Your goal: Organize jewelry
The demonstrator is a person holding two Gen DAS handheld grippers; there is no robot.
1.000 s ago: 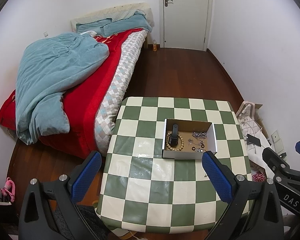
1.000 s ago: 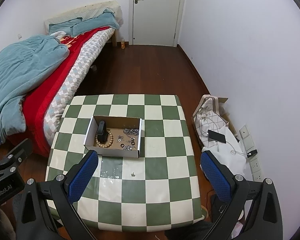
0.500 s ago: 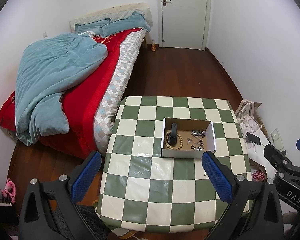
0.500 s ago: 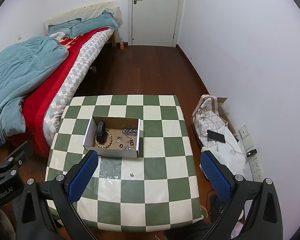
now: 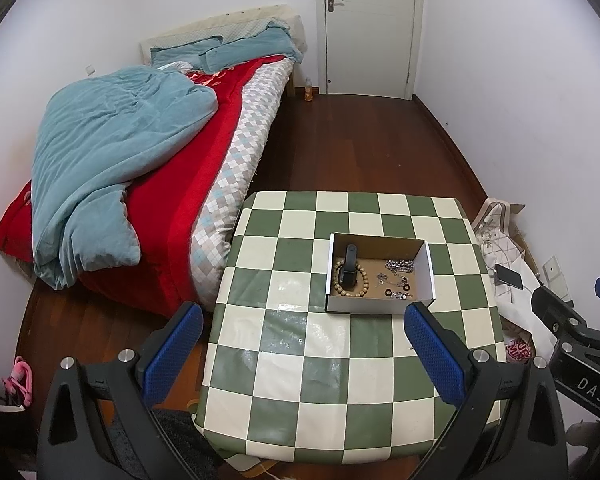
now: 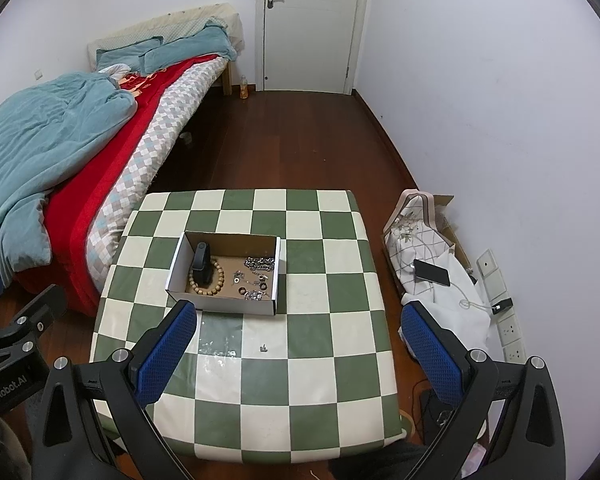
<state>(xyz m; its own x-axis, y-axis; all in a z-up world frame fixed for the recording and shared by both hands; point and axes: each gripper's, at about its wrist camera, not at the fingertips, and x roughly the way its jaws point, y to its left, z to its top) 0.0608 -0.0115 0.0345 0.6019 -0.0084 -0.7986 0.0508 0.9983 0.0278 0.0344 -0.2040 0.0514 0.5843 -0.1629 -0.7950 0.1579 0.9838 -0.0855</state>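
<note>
Metal stud (image 6: 263, 347), tiny and slippery, lies lower-centre on the counter (image 6: 340, 376); pinch by fingertips. Left claw (image 5: 300, 352) and right claw (image 6: 298, 350) gape apart, empty.

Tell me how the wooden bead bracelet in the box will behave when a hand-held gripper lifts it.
The wooden bead bracelet is a loop of separate round beads, so it will probably sag, not hold its ring shape. The beads look smooth and could slip between pads. It encircles the black watch, so lifting may snag or drag it inside the cardboard box.
</note>
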